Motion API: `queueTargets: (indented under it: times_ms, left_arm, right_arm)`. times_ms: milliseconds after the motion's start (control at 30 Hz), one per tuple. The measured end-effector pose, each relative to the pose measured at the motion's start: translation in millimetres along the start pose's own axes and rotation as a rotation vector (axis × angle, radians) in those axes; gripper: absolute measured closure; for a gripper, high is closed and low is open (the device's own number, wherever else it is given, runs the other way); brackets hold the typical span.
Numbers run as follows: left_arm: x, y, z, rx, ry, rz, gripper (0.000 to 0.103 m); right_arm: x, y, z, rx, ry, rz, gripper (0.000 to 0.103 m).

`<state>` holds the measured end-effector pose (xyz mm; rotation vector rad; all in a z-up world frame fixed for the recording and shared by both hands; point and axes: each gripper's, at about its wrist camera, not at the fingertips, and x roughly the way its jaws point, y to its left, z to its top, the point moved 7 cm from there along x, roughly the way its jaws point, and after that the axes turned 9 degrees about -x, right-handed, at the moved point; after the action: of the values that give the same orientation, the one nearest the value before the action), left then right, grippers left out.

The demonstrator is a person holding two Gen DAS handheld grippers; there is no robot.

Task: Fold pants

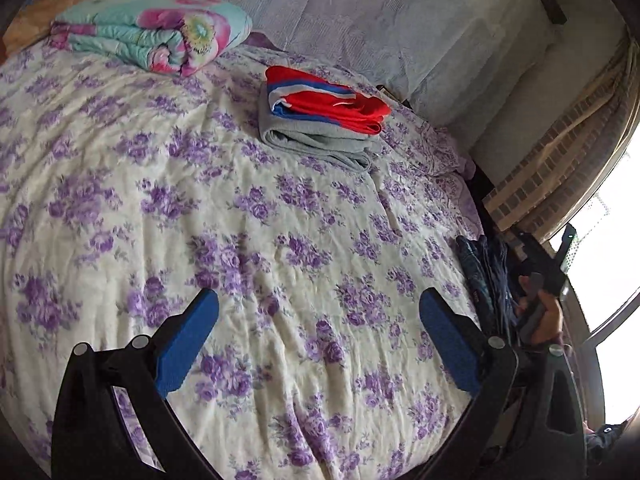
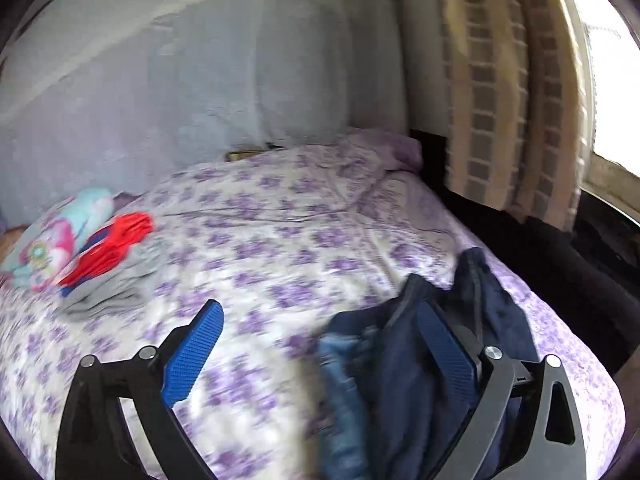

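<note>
We judge the pants (image 2: 420,360), a dark navy bundle with a patch of lighter blue denim showing, to be soft and limp, probably with some weight if the cloth is denim, so they will sag and drag rather than hold a shape, and they cannot break. They lie crumpled at the right edge of the bed, close under our right gripper (image 2: 320,356), whose blue pads stand wide apart; the right pad sits over the heap, but through the motion blur we cannot tell whether it touches the cloth. We would look for the waistband or a hem, since a firm doubled edge should slip less than a loose fold, though neither can be picked out yet. Our left gripper (image 1: 320,340) hangs with its fingers spread too, holding nothing, above bare sheet, the pants well off to its right. The bed sheet (image 1: 240,220), cream with purple flowers and lightly wrinkled, offers a broad soft place to spread the legs. Farther back rest a folded red, blue and grey garment pile (image 1: 320,116) and a rolled floral quilt (image 1: 152,32); a checked curtain (image 2: 500,100) and bright window close the right side.
</note>
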<state>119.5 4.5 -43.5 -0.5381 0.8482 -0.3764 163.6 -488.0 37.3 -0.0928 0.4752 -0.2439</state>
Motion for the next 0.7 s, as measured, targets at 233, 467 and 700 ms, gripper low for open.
queueTargets:
  times_ms: [233, 467, 700]
  left_arm:
    - [1, -28, -6, 0.184, -0.129, 0.237, 0.005]
    - [-14, -17, -23, 0.210, -0.191, 0.307, 0.005]
    - [-23, -10, -29, 0.172, -0.190, 0.309, 0.005]
  right_arm:
    - [-84, 173, -51, -0.149, 0.009, 0.172, 0.004]
    - [-107, 222, -90, -0.165, 0.013, 0.163, 0.004]
    - [-122, 223, -93, -0.187, -0.011, 0.140, 0.004]
